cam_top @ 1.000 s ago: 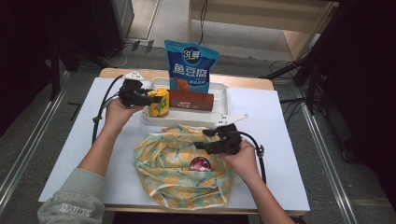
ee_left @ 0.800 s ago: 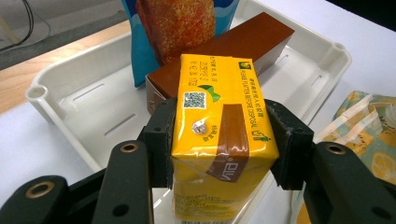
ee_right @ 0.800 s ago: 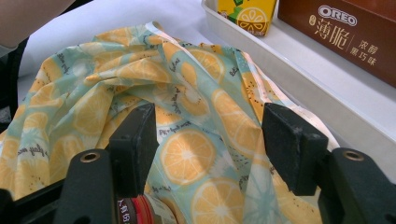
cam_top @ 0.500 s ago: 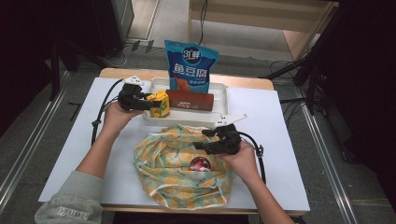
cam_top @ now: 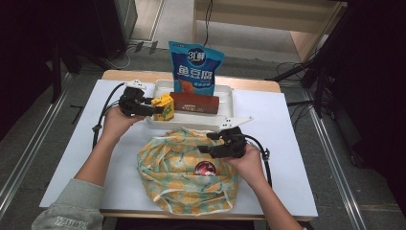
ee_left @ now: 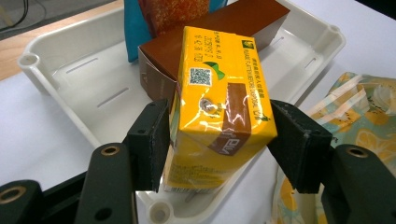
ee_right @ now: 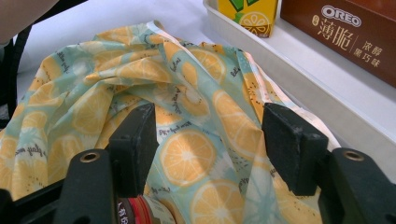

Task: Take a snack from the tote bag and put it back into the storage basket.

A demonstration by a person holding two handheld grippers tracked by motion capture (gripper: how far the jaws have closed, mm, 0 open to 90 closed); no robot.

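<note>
A yellow juice carton (ee_left: 219, 116) stands in the near left corner of the white tray (ee_left: 84, 70) and leans on a brown Oreo box (ee_left: 233, 28). My left gripper (ee_left: 217, 135) straddles the carton. Its jaws have just been opening, so the pads sit beside the carton's sides without pressing. In the high view the left gripper (cam_top: 152, 109) reaches the carton (cam_top: 163, 108) from the left. My right gripper (ee_right: 210, 140) hovers open over a lemon-print cloth bag (ee_right: 140, 70), and nothing is pinched.
A blue snack pouch (cam_top: 195, 69) stands upright at the back of the tray (cam_top: 225, 93), behind the Oreo box (cam_top: 194, 103). The cloth bag (cam_top: 177, 163) lies near the front edge with a red round lid (cam_top: 206, 168) in its mouth. Cables trail from both grippers.
The left gripper and the yellow carton have sunk slightly at the tray's left end. The right gripper has kept still over the bag.
</note>
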